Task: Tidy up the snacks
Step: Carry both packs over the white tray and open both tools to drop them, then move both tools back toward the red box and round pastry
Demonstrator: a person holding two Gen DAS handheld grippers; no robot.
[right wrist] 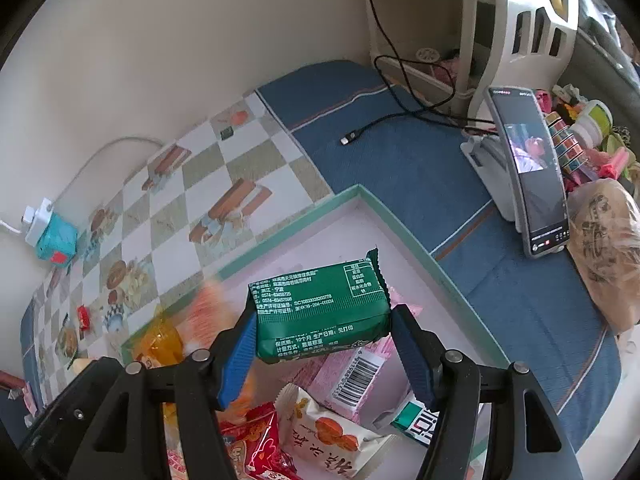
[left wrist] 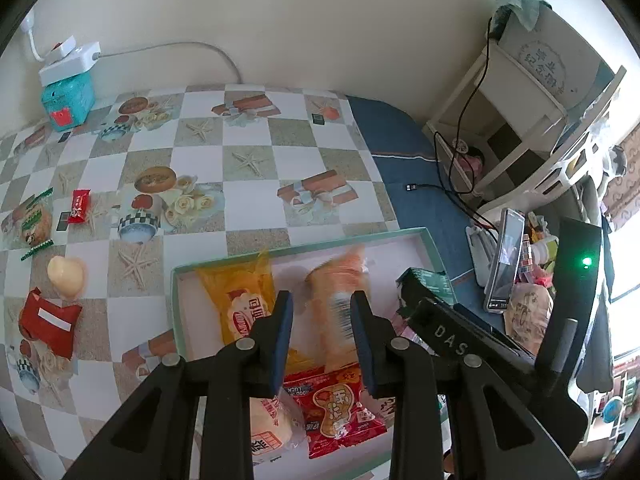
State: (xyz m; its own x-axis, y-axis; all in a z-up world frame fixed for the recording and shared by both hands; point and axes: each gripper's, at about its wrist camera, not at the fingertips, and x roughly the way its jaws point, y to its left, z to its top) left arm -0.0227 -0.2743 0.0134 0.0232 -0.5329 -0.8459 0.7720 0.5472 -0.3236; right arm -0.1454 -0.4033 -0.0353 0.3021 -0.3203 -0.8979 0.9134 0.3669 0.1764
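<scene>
A shallow box with a teal rim (left wrist: 304, 245) (right wrist: 404, 220) lies on the table and holds several snack packets: a yellow one (left wrist: 236, 296), a red one (left wrist: 336, 408), a white bun packet (right wrist: 332, 436) and a pink one (right wrist: 352, 372). My left gripper (left wrist: 322, 308) hangs over the box, shut on a blurred orange packet (left wrist: 340, 280). My right gripper (right wrist: 324, 316) is shut on a green packet (right wrist: 320, 308), held end to end above the box's right half. Out on the tablecloth lie a small red packet (left wrist: 79, 206), a cream heart-shaped snack (left wrist: 66, 276) and a larger red packet (left wrist: 48, 324).
A phone on a stand (right wrist: 532, 168) and a brown paper bag (right wrist: 604, 248) sit right of the box on the blue cloth. A black cable (right wrist: 372, 124) runs across it. A teal box with a power strip (left wrist: 68, 96) stands at the wall.
</scene>
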